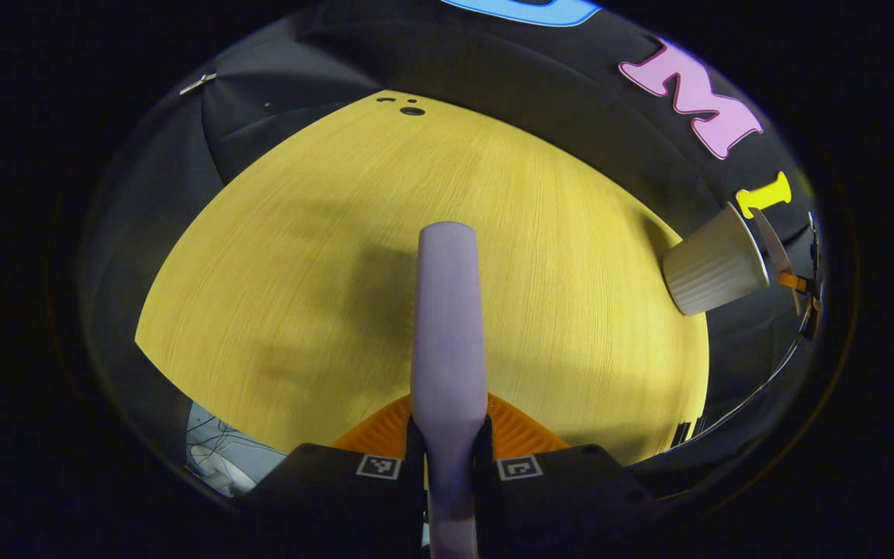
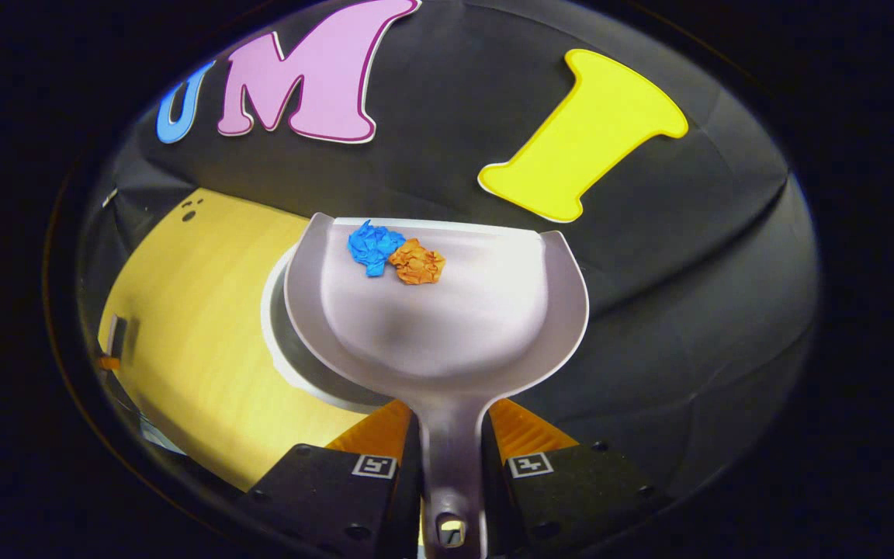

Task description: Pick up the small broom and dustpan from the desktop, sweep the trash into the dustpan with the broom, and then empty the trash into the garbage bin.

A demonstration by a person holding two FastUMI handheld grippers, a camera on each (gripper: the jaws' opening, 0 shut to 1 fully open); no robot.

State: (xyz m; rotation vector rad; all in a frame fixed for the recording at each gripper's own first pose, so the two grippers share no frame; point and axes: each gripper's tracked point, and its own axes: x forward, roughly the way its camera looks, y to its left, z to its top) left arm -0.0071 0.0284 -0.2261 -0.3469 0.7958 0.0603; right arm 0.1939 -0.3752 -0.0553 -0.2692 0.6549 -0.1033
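closest to us in the right gripper view, our right gripper [image 2: 451, 454] has its orange fingers [image 2: 521, 431] pressed on either side of the dustpan [image 2: 439, 326] handle, holding it firmly. the pan is raised off the bench [image 2: 183, 326] and carries two crumpled paper balls, one blue [image 2: 373, 246] and one orange [image 2: 417, 262], touching each other near the pan's far lip. just under the pan's left side we see the white rim of the bin [image 2: 280, 365], so we judge the sweeping done and the emptying the step in hand.

we expect the pan to be light, stiff plastic with a smooth, slick floor; the paper balls weigh almost nothing and should slide or roll off at a modest tilt. the narrow handle is the right place to hold it, but it could twist between the fingers if we tip fast.

in the left gripper view, our left gripper [image 1: 449, 435] is closed on the pale broom [image 1: 448, 326] handle, which points out over the bench [image 1: 299, 272]. the bin [image 1: 715, 268] stands at the bench's right edge.

the bench is yellow wood grain, bare and flat, with small dark holes near its far edge. black cloth walls the booth.
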